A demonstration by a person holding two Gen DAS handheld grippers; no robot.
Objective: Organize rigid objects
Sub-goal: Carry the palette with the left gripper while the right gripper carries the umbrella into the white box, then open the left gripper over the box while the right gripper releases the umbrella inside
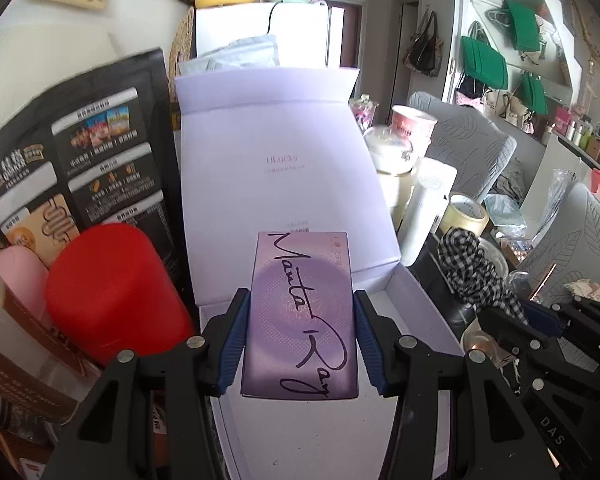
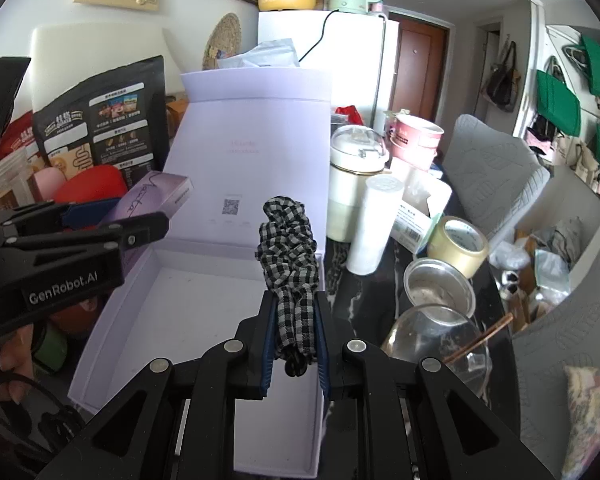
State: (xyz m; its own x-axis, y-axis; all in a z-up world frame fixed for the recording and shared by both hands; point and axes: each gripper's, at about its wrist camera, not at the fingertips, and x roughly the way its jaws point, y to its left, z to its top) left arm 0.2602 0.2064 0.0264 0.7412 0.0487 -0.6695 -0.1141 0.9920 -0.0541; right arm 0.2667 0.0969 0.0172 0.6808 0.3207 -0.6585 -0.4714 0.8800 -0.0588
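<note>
My left gripper (image 1: 300,320) is shut on a flat purple box (image 1: 302,312) with black handwriting, held above the open white gift box (image 1: 416,300). The purple box also shows in the right wrist view (image 2: 156,196), over the gift box's left wall (image 2: 112,304). My right gripper (image 2: 294,312) is shut on a black-and-white checkered scrunchie (image 2: 288,256), held above the gift box's right part. The right gripper with the scrunchie (image 1: 468,268) shows at the right of the left wrist view. The gift box's lid (image 2: 252,152) stands open at the back.
A red cylinder (image 1: 112,292) and a black snack bag (image 1: 80,152) stand left of the gift box. To its right are a white jar (image 2: 352,184), a white tube (image 2: 374,224), a tape roll (image 2: 458,244), a metal tin (image 2: 440,288) and a glass bowl (image 2: 440,340).
</note>
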